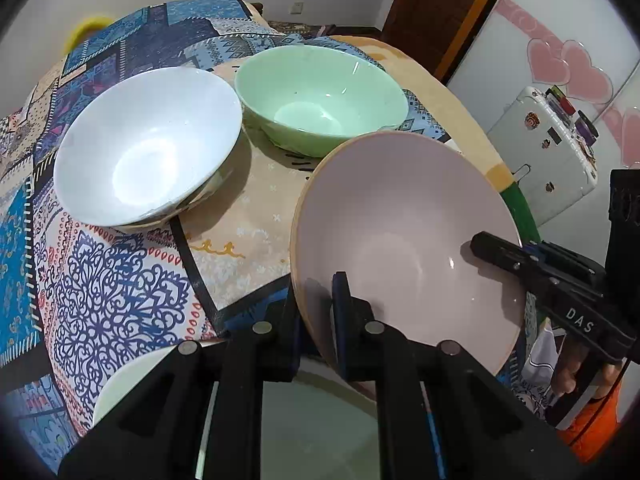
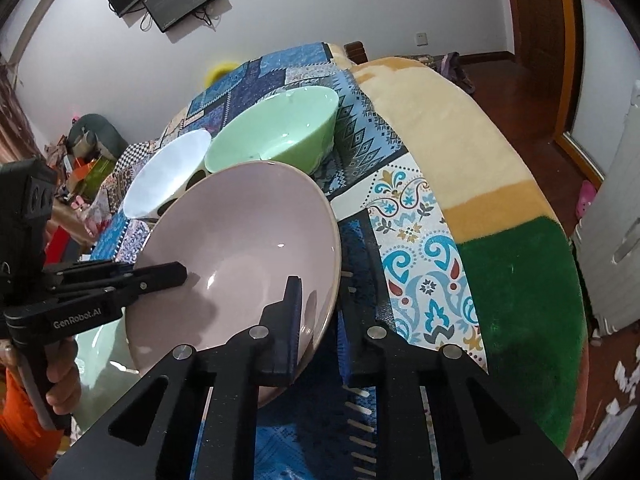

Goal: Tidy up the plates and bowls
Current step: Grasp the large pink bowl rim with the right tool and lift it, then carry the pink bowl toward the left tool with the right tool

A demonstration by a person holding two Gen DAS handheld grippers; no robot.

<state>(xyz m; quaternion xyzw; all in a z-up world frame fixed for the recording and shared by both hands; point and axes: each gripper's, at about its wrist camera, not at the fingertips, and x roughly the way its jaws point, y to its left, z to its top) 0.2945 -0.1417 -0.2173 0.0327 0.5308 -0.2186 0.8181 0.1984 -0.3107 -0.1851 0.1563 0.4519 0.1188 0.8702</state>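
Both grippers are clamping the pink bowl (image 1: 404, 236), the left gripper (image 1: 316, 312) and the right gripper (image 2: 320, 316) gripping opposite rims. The bowl is hanging tilted above the patterned cloth (image 1: 116, 292), near the white bowl (image 1: 148, 144) and green bowl (image 1: 320, 96), 2 bowls sitting just beside each other.

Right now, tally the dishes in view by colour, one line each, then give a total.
Pink bowl, held by the left gripper and the right gripper: 1
White bowl: 1
Green bowl: 1
Pale dish under the left gripper, mostly hidden, kind unclear: 1
Total: 4
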